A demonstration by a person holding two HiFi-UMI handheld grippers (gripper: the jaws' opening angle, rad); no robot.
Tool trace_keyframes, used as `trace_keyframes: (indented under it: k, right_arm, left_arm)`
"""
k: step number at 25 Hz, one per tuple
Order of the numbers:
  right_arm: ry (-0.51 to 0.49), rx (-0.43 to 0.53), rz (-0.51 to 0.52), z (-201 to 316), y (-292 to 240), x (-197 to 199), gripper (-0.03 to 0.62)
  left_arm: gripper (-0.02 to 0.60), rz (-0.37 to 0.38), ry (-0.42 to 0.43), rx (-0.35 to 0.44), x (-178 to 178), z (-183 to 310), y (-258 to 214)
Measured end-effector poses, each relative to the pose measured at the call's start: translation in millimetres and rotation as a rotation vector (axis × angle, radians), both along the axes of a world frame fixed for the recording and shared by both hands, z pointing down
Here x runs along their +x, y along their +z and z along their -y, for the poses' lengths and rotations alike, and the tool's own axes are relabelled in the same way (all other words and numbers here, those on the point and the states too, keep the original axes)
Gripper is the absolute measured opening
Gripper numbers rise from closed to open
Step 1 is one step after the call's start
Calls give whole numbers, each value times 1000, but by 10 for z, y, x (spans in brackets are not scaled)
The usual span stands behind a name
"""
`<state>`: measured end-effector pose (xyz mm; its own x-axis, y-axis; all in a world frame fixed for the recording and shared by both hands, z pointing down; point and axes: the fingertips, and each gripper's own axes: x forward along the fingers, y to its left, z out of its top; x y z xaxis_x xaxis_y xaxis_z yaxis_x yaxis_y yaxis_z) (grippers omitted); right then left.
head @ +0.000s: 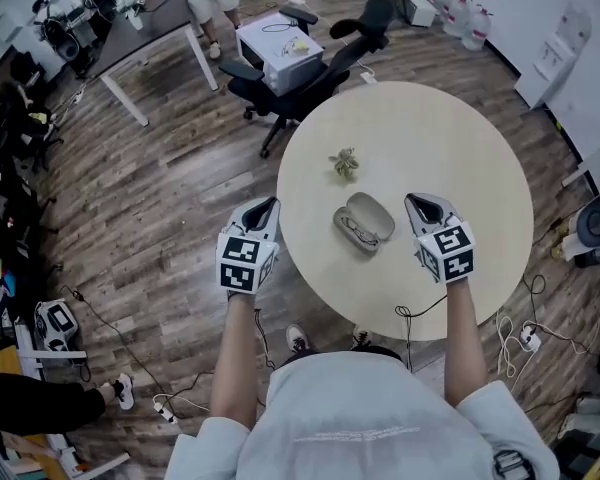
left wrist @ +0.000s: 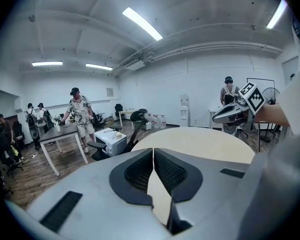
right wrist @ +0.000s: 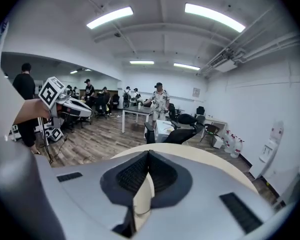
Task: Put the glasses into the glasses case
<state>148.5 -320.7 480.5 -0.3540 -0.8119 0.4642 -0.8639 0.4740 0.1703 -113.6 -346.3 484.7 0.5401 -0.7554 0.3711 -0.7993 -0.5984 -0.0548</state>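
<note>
Table [head: 450, 158] was smooth, matt, pale; floor [head: 160, 208] was dark wood plank, slight sheen; glasses case [head: 373, 213] looked matt grey.

One round table [head: 435, 133], one glasses case [head: 374, 212], one pair of glasses [head: 354, 231], one small green sprig [head: 344, 163], two grippers [head: 269, 204] [head: 413, 201].

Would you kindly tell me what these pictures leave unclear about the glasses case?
Open grey oval glasses case: neither gripper view shows it.
Dark-framed glasses inside it: too small in the head view to tell whether folded.
Small greenish object beyond: too small to identify.
</note>
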Motion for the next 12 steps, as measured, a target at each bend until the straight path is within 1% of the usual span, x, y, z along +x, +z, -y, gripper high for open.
trace_keyframes:
  k: [7,12]
  right_arm:
    - [39,133,13,20,-562,60,2]
    - [44,197,4,35,-859,52,2]
  left_arm:
    - [17,-30,41,120,166,125,-517]
    - [17,-49,65,182,246,181,-818]
